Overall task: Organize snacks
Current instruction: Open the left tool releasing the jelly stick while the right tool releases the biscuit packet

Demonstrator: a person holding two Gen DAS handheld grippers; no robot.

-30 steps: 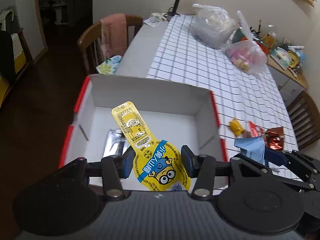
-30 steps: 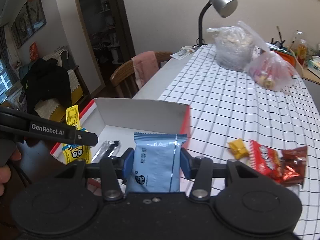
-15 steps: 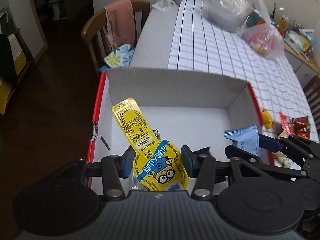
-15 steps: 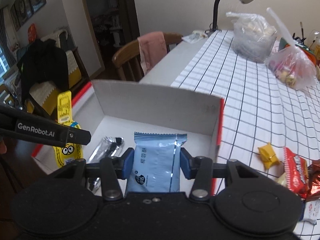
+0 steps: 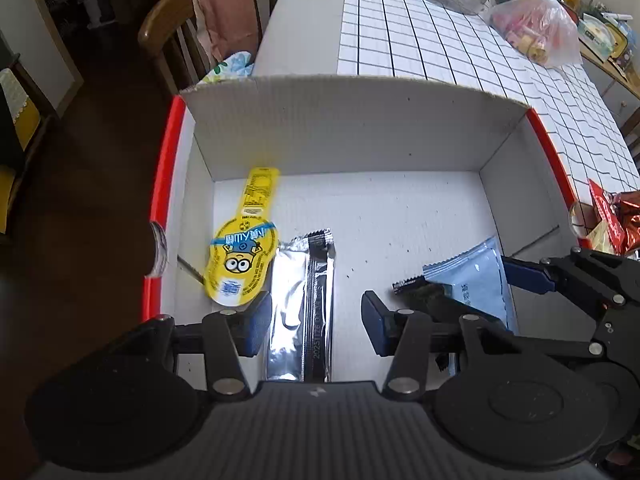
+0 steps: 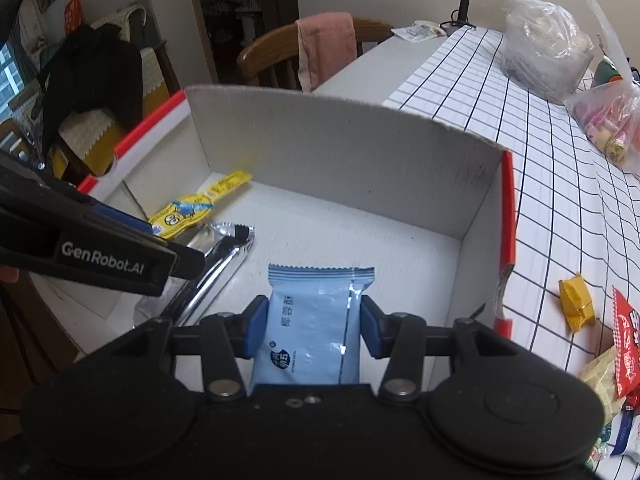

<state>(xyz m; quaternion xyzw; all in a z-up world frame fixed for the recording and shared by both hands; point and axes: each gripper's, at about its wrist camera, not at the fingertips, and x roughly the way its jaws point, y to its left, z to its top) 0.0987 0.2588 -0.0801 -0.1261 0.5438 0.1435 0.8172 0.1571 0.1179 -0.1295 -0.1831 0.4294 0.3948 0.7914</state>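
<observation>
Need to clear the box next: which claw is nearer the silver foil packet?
Left. The left claw hangs right over the silver foil packet, jaws open astride it; the right claw is off to its right, holding the blue packet.

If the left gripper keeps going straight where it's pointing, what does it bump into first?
Probably the silver packet lying on the box floor, right between the left gripper's open jaws. Depth is hard to judge.

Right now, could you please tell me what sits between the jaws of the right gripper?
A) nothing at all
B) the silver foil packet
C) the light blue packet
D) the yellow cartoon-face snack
C: in the right wrist view the right gripper has its jaws pressed against both sides of the light blue packet, while the yellow cartoon-face snack and silver foil packet lie in the box.
</observation>
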